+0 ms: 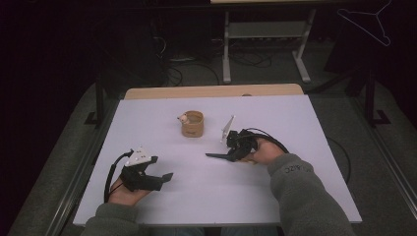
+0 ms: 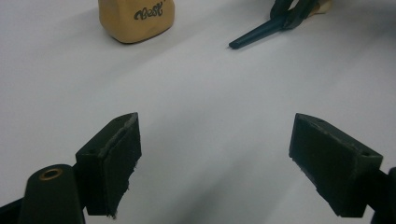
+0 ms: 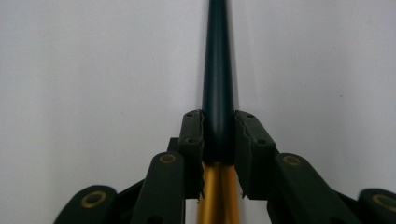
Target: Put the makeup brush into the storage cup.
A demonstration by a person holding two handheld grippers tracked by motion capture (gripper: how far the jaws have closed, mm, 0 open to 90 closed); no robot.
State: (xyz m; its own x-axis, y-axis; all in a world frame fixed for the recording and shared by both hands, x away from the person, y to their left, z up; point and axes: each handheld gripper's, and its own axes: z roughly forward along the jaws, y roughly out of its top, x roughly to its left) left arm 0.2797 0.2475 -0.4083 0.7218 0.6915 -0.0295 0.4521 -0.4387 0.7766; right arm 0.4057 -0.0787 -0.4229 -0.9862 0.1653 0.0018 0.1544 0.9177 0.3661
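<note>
A dark slim pen-like stick [image 1: 215,156] lies low over the white table [image 1: 236,196], right of centre, its tip pointing left. My right gripper [image 1: 231,154] is shut on it. In the right gripper view both pads [image 3: 192,135] press the dark shaft [image 3: 218,70], and a gold section [image 3: 217,196] runs back between the jaws. My left gripper [image 1: 161,168] rests at the front left, open with nothing between its fingers [image 2: 112,158]. A tan mug [image 1: 192,125] with black lettering [image 2: 135,18] stands mid-table, with a small pale figure at its rim.
A wooden strip [image 1: 211,91] borders the table's far edge. Beyond it stand a desk's metal legs [image 1: 226,44] with cables on the floor. A wire hanger [image 1: 373,19] hangs at the top right. The person's grey sleeves [image 1: 305,196] come in from the front edge.
</note>
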